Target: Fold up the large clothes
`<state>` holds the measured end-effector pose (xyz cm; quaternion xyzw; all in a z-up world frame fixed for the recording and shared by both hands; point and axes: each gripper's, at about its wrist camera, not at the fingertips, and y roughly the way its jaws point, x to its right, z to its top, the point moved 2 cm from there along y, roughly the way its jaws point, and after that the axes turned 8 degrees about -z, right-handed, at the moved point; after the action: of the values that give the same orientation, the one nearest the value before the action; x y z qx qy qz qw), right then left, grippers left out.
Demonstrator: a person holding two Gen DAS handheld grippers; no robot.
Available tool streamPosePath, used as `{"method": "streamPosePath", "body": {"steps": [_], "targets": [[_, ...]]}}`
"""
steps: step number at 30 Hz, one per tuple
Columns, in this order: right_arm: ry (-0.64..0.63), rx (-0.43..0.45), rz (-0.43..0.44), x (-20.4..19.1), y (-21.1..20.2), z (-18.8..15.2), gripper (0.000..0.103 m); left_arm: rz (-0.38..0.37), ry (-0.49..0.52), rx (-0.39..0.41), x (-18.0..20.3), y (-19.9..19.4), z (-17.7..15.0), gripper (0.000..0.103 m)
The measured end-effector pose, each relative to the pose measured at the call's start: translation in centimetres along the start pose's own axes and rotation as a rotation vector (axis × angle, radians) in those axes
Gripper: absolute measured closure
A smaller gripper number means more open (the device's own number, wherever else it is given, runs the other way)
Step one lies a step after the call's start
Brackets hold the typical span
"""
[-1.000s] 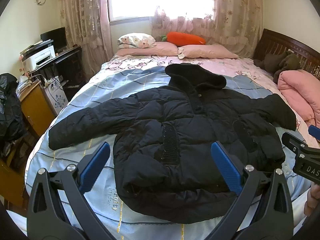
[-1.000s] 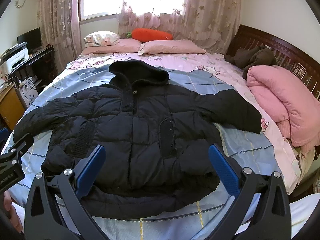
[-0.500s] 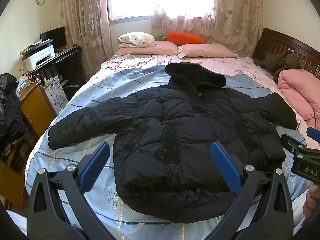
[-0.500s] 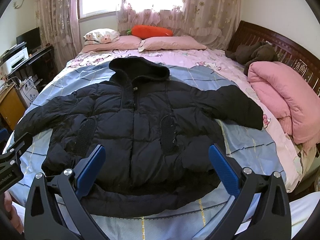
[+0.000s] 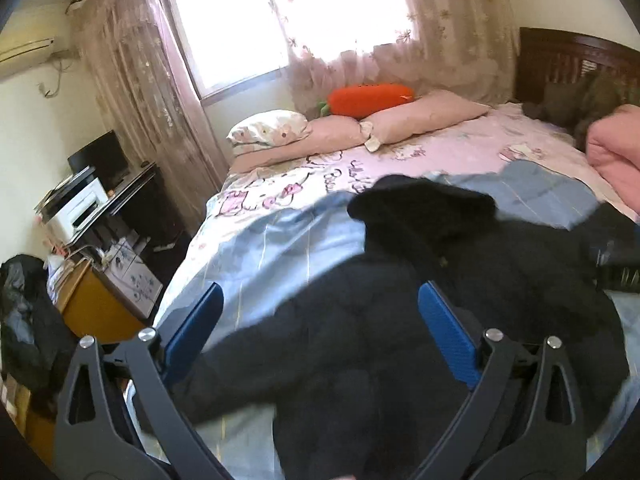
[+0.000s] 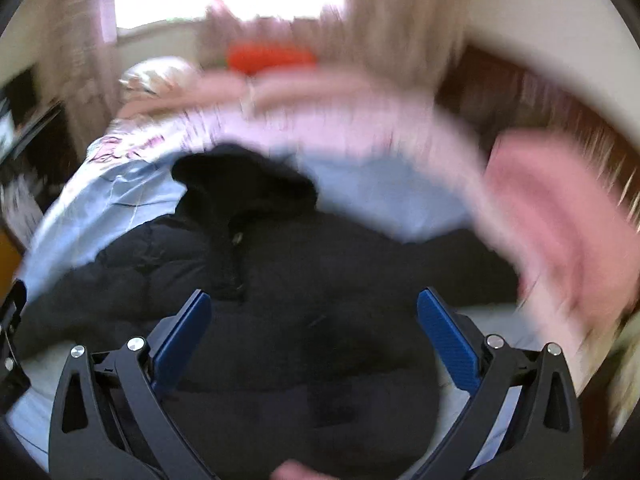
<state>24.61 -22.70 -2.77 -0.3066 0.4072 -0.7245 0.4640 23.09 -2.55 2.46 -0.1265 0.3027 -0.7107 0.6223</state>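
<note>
Left wrist view: my left gripper [image 5: 318, 320] and right gripper [image 6: 312, 320] hover spread wide, empty, over the black jacket [image 5: 400, 320], lying unfolded on the bed [image 5: 272, 248]; all folding remains.

pink cartoon lettering on the bed sheet [image 5: 340, 176], possibly "hello", otherwise too blurred to read

Left hand-held gripper [image 5: 318, 334] jaws spread wide; right hand-held gripper [image 6: 314, 332] likewise, seemingly tilted, view blurred.
</note>
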Motion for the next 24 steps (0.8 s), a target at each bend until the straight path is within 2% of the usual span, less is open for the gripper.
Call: {"method": "streamPosePath", "body": {"steps": [1,2,3,6,8,10,12,13,14,16,17,19,20,21,22,23,24], "targets": [[-0.002,-0.035,-0.014,-0.3,1.7,0.8,0.001,0.016,-0.022,-0.016,-0.4,2.0,1.0,0.003],[-0.010,-0.012,-0.086,-0.7,3.3,1.9,0.001,0.019,-0.043,-0.035,-0.7,3.5,1.6,0.002],[-0.019,0.069,-0.148,-1.2,4.2,3.0,0.001,-0.010,-0.084,-0.080,-1.1,6.2,2.4,0.002],[-0.065,0.260,-0.141,-3.4,5.8,6.3,0.001,-0.069,-0.173,-0.183,-1.5,12.3,3.4,0.002],[-0.109,0.339,-0.143,-5.0,7.1,8.4,0.001,-0.109,-0.223,-0.194,-1.5,16.2,3.8,0.002],[-0.240,0.383,-0.188,-7.9,9.5,10.7,0.001,-0.131,-0.270,-0.193,-1.5,21.0,3.5,0.002],[-0.398,0.412,-0.226,-11.0,12.2,12.8,0.001,-0.111,-0.307,-0.192,-1.7,25.9,1.6,0.002],[-0.505,0.449,-0.299,-13.1,14.2,13.8,0.001,-0.098,-0.328,-0.176,-1.9,27.7,0.4,0.002],[-0.564,0.478,-0.349,-14.6,15.8,14.7,0.001,-0.066,-0.376,-0.119,-2.2,29.2,-1.7,0.002],[-0.594,0.515,-0.346,-16.6,18.4,17.2,0.001,-0.054,-0.457,-0.019,-2.4,29.9,-4.8,0.002],[-0.601,0.497,-0.323,-17.8,20.0,18.4,0.001,-0.078,-0.486,0.016,-2.4,30.4,-6.3,0.002],[-0.641,0.434,-0.322,-20.0,23.2,20.1,0.002,-0.142,-0.549,-0.018,-2.5,32.5,-9.5,0.002],[-0.676,0.414,-0.353,-21.2,24.6,20.4,0.015,-0.155,-0.577,-0.019,-2.8,32.8,-10.0,0.002],[-0.717,0.404,-0.399,-22.4,26.6,21.1,0.029,-0.183,-0.602,0.019,-3.4,32.3,-9.8,0.002],[-0.729,0.385,-0.404,-23.1,27.9,21.4,0.066,-0.198,-0.618,0.045,-3.7,32.0,-9.8,0.002],[-0.721,0.354,-0.403,-23.5,29.0,21.8,0.081,-0.204,-0.626,0.050,-3.8,32.0,-9.8,0.002],[-0.665,0.332,-0.406,-23.5,30.1,22.4,0.082,-0.202,-0.625,0.036,-3.8,32.2,-9.9,0.002]]}}
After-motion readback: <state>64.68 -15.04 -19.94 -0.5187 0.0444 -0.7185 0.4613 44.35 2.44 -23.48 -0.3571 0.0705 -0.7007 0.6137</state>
